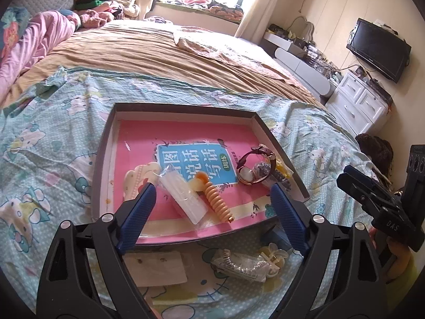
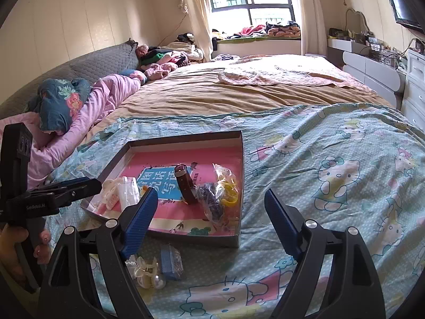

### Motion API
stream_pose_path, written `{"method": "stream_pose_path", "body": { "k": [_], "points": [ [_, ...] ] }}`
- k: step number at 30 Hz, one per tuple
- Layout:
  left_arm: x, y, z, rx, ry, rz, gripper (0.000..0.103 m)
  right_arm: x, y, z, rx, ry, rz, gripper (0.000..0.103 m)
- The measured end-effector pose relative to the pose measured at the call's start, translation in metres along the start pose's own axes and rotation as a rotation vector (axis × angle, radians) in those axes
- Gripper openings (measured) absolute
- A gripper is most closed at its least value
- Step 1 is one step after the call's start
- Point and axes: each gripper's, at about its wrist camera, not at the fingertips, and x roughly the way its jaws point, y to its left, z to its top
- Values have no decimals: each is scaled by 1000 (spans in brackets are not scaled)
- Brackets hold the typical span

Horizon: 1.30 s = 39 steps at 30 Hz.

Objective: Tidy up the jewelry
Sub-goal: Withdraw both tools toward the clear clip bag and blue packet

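Bright sun came through the window (image 2: 249, 0), glaring white, and both pictures bent round at their dark edges.

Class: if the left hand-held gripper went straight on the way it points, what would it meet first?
Probably the clear plastic packet in the shallow box, just beside the orange spiral hair tie; depth is uncertain.

The left wrist camera is looking down and forward over the near edge of the shallow box (image 1: 255, 118) on the bed (image 1: 148, 50), sitting close, with the box filling the middle of its view and the window beyond it. The right wrist camera is looking from the box's (image 2: 240, 143) right side and slightly further back, facing the same window. Both views are sharing the box, the cartoon-cat sheet (image 2: 332, 159) around it and the far bed. Each camera is also catching the other gripper beside the box.
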Motion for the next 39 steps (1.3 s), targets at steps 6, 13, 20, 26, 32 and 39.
{"method": "stream_pose_path", "body": {
  "k": [6, 13, 20, 26, 32, 39],
  "points": [
    [-9, 5, 1, -4, -15, 20, 81, -8, 5, -1, -7, -6, 10, 81],
    [-18, 13, -1, -17, -25, 33, 81, -14, 14, -6, -30, -1, 31, 81],
    [-23, 15, -7, -13, -17, 44, 81, -17, 24, -14, -59, 19, 52, 81],
    [-24, 15, -13, -8, -4, 54, 81, -19, 30, -23, -81, 46, 72, 81],
    [-26, 16, -19, -5, 5, 67, 81, -16, 38, -35, -107, 96, 110, 68],
    [-28, 16, -26, 6, 21, 76, 81, -11, 43, -51, -122, 160, 150, 51]
  ]
}}
